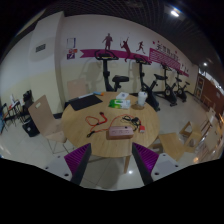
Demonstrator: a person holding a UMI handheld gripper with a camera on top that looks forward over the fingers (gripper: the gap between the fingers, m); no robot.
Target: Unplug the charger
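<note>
My claw hangs wide apart and holds nothing, its two purple-padded fingers pointing toward the round wooden tabletop that stands well ahead of me. On that tabletop, toward its near edge and a little right of centre, lies a pale rectangular power strip, and I take the charger to be plugged in there, though from this far off I cannot make out the plug itself. Thin red and dark cables trail from it to the left. Farther back sit a green and white box and a dark flat laptop-like slab on the far left side. Chairs ring the tabletop, with a light wooden chair on the left, and exercise bikes stand against the far wall.

I judge the charger to be small, light and rigid, its smooth plastic a little slippery. I would pinch its body on the flat sides, not the soft cable, and expect the light strip to lift unless I pull straight out.
</note>
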